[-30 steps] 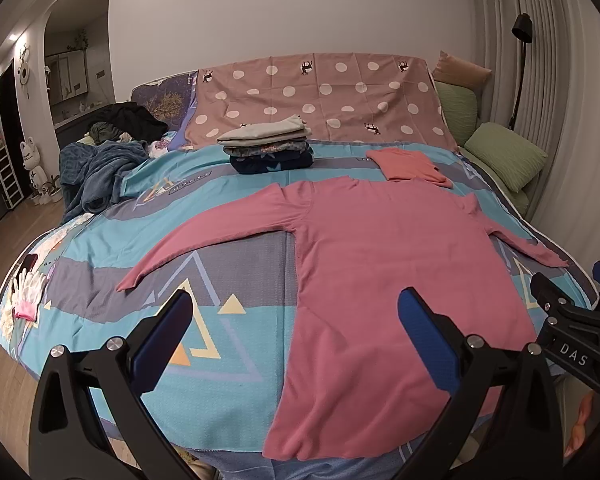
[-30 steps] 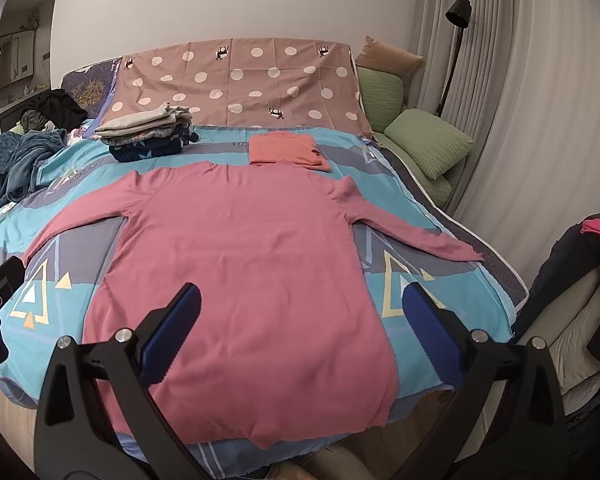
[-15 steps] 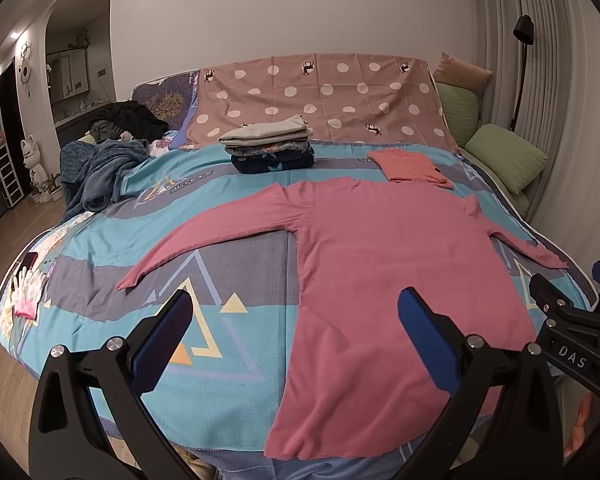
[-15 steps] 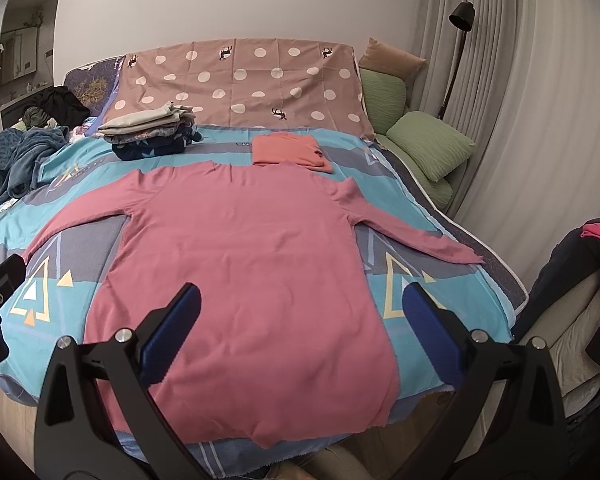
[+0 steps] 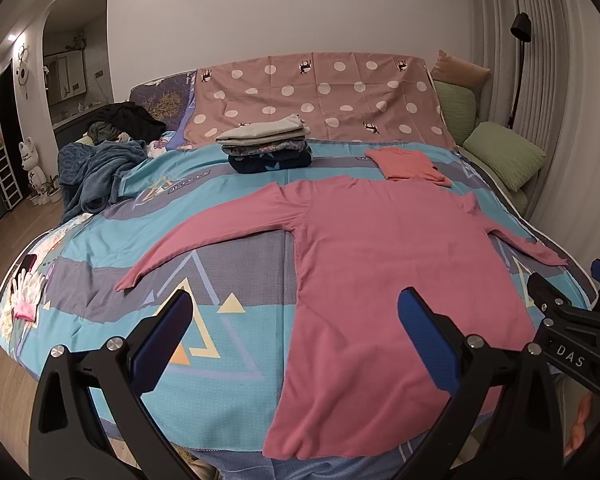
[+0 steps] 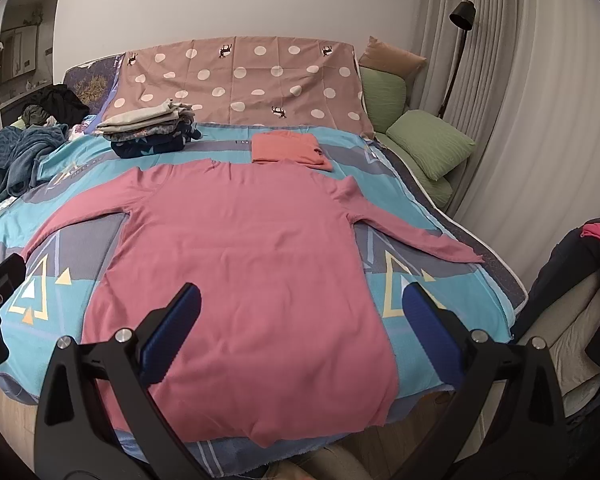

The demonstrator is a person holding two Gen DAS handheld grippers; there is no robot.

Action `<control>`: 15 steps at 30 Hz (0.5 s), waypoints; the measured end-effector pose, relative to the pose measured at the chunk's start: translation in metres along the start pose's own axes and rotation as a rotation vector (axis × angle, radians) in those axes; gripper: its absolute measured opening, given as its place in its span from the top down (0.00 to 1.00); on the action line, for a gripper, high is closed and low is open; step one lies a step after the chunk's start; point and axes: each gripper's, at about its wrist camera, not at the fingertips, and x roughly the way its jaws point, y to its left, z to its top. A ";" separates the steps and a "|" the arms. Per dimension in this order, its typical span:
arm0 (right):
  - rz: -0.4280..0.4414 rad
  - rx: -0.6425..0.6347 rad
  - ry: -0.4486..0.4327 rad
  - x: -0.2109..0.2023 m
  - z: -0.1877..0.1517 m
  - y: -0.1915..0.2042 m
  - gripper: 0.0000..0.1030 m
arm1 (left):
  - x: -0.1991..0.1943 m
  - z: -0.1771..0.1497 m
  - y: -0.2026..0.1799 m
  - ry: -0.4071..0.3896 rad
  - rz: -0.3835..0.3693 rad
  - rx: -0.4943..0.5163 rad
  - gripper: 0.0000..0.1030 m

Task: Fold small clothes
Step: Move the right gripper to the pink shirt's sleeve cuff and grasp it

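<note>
The pink long-sleeved shirt (image 5: 384,264) (image 6: 244,256) is lying flat across the middle of the bed (image 5: 112,240) (image 6: 412,296), sleeves spreading out toward the bed's left and right edges, its hem hanging just over the near edge and its collar pointing toward the head end. Just beyond the collar, a folded coral garment (image 5: 406,164) (image 6: 288,148) is sitting on the patterned cover, and near it toward the head end a stack of folded clothes (image 5: 268,148) (image 6: 152,132) is resting in front of the polka-dot sheet (image 5: 320,96) (image 6: 240,76). You are holding your left hand-held gripper (image 5: 296,340) above the near edge with its blue pads spread wide and nothing between them, one pad over the bare cover and the other over the shirt's lower body. Your right hand-held gripper (image 6: 300,330) is hovering likewise over the hem area, released and empty, straddling the shirt's lower right side. A rumpled blue blanket (image 5: 96,176) (image 6: 24,152) is lying at the far left corner, green pillows (image 5: 500,156) (image 6: 428,144) are piling along the right edge, and a white glove (image 5: 28,288) is lying near the left edge.
</note>
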 end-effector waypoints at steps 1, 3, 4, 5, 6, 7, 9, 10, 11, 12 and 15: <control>0.000 0.001 0.000 0.000 0.000 0.000 0.02 | 0.000 0.000 0.000 0.001 -0.003 0.000 0.01; 0.001 0.004 0.006 0.002 0.002 -0.002 0.02 | 0.001 0.003 -0.002 0.004 -0.009 0.003 0.01; 0.000 0.009 0.006 0.002 0.001 -0.002 0.02 | 0.002 0.004 -0.003 0.005 -0.013 0.004 0.01; 0.001 0.018 0.007 0.004 0.002 -0.005 0.02 | 0.003 0.005 -0.005 0.006 -0.017 0.007 0.01; 0.001 0.032 0.005 0.005 0.005 -0.008 0.02 | 0.005 0.006 -0.007 0.010 -0.025 0.012 0.01; 0.002 0.045 0.004 0.006 0.007 -0.013 0.02 | 0.007 0.008 -0.010 0.015 -0.033 0.021 0.01; -0.005 0.089 -0.001 0.011 0.014 -0.031 0.02 | 0.012 0.013 -0.019 0.025 -0.049 0.057 0.01; -0.013 0.116 -0.004 0.014 0.016 -0.042 0.02 | 0.014 0.015 -0.025 0.026 -0.057 0.079 0.01; -0.022 0.148 -0.009 0.017 0.018 -0.056 0.02 | 0.017 0.018 -0.031 0.025 -0.065 0.101 0.01; -0.038 0.202 -0.015 0.022 0.018 -0.079 0.02 | 0.021 0.021 -0.038 0.027 -0.077 0.131 0.01; -0.115 0.373 0.004 0.044 0.007 -0.145 0.02 | 0.036 0.026 -0.057 0.051 -0.117 0.208 0.01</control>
